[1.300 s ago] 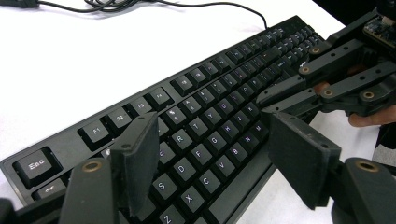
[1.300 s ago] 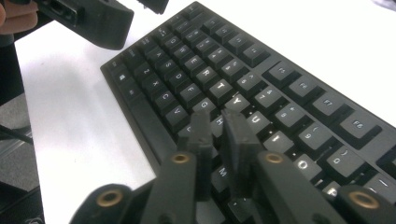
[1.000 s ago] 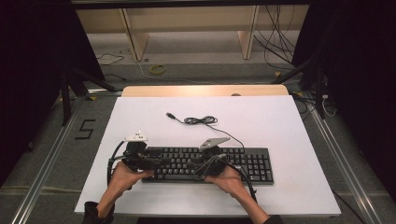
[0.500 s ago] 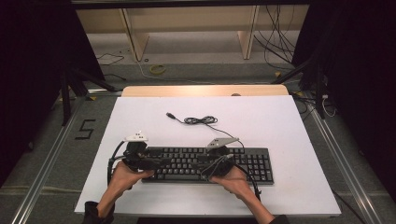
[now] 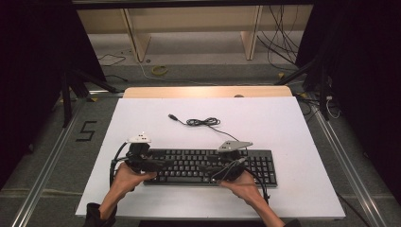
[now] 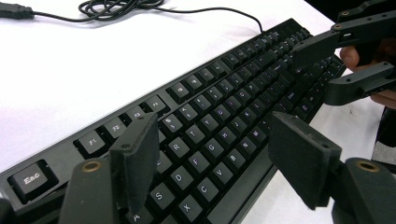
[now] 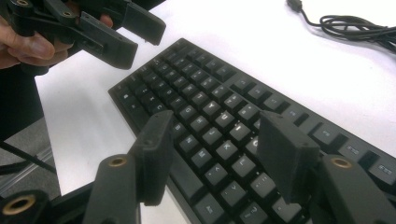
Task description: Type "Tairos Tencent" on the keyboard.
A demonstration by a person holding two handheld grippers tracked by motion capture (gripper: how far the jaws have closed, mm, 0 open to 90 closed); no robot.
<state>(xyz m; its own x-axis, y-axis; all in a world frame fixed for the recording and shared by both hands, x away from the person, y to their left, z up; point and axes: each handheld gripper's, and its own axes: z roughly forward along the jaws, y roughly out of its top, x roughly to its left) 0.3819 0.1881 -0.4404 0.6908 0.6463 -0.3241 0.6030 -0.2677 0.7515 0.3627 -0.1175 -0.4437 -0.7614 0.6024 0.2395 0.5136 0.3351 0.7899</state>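
Keyboard flat on table, ungripped; left gripper open above it, right gripper jaws just been opening, nothing between. Handling not begun.

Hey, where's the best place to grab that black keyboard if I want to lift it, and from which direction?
Probably by its two short ends, one gripper at each, coming in level from the sides. The keyboard is long, flat and thin, lying flat on the white table, so one-sided grips would likely tip it. Both the left gripper and right gripper are open above the keys.
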